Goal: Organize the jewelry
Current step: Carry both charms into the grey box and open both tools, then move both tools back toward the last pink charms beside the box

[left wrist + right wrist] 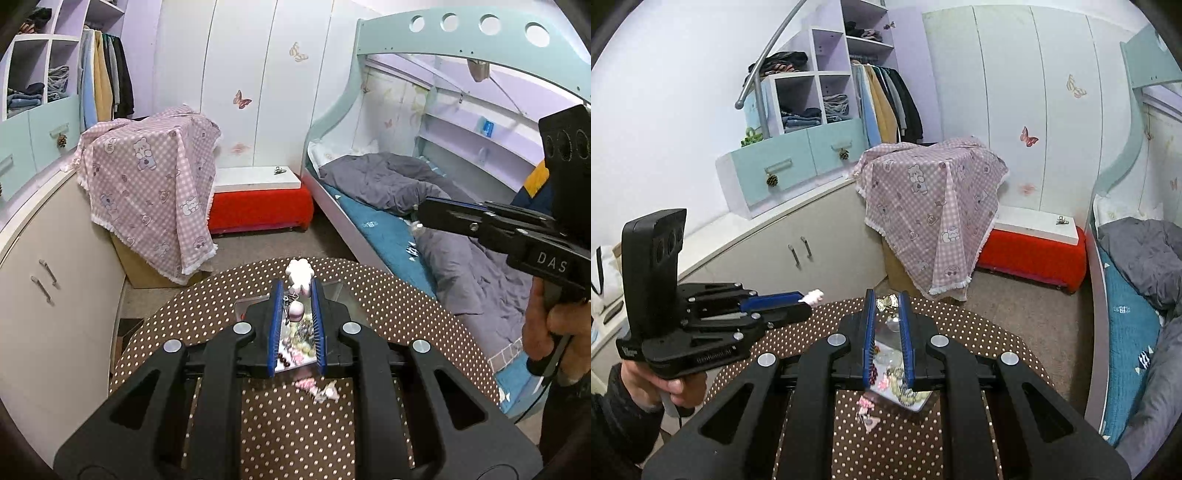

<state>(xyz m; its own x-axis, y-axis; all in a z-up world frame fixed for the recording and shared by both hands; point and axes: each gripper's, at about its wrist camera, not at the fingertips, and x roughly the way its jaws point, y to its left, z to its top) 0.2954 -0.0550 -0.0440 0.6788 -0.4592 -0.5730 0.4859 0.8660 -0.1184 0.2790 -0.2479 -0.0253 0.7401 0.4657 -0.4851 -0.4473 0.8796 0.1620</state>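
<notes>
While both claws hang above the dotted surface [369, 295], the left claw [297, 291] grips a white flower charm [300, 275]. The right claw [886, 301] is pressed nearly together on a small gold trinket [887, 302]; remaining jewelry sits in the clear tray [916, 404] below.

White wardrobe doors [255, 81] with butterfly stickers [242, 99] form the far wall. A lilac open shelving unit [827, 74] holds folded clothes; garments hang on a rail [886, 99] beside it. Pale turquoise drawers [798, 162] sit on a cream cabinet [55, 280]. A pink checked cloth [155, 184] covers a box. A red bench [258, 210] carries a white board. The turquoise bunk bed [480, 40] holds a grey duvet [391, 181]. The floor [1027, 314] is beige carpet.
</notes>
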